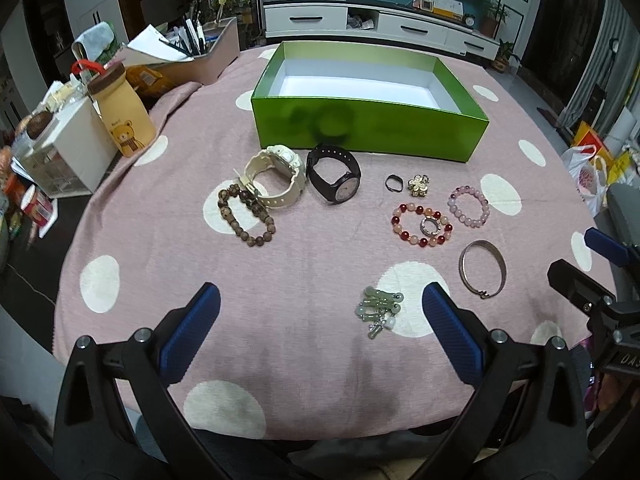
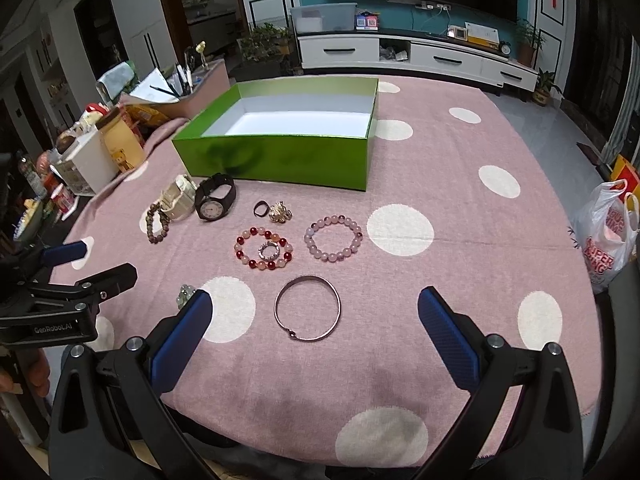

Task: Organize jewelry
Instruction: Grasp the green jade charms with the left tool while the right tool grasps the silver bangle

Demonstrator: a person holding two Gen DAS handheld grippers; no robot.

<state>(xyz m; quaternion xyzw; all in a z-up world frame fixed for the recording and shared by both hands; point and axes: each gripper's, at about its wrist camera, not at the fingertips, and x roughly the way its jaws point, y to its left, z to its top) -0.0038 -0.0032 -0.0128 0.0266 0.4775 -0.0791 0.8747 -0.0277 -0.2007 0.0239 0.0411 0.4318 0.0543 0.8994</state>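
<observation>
Pink polka-dot worktop point(image 1: 320, 264): empty green box point(image 1: 368, 128) at rear; watches, bead bracelets, rings, a metal bangle point(image 2: 307, 307) and a jade charm cluster point(image 1: 380, 310) lie before it. Left tool point(image 1: 320, 332) and right tool point(image 2: 314, 338) both gape wide, holding nothing.

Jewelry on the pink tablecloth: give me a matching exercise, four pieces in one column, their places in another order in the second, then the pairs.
Pieces:
1. black watch
2. sparkly ring
3. metal bangle
4. brown bead bracelet

Places:
A. inside the loop of the red and pink bead bracelet
B. in front of the green box, beside the cream watch
C. nearest the open right gripper, lying alone
D. furthest to the left, touching the cream watch's strap

Pairs: 1-B, 2-A, 3-C, 4-D
</observation>
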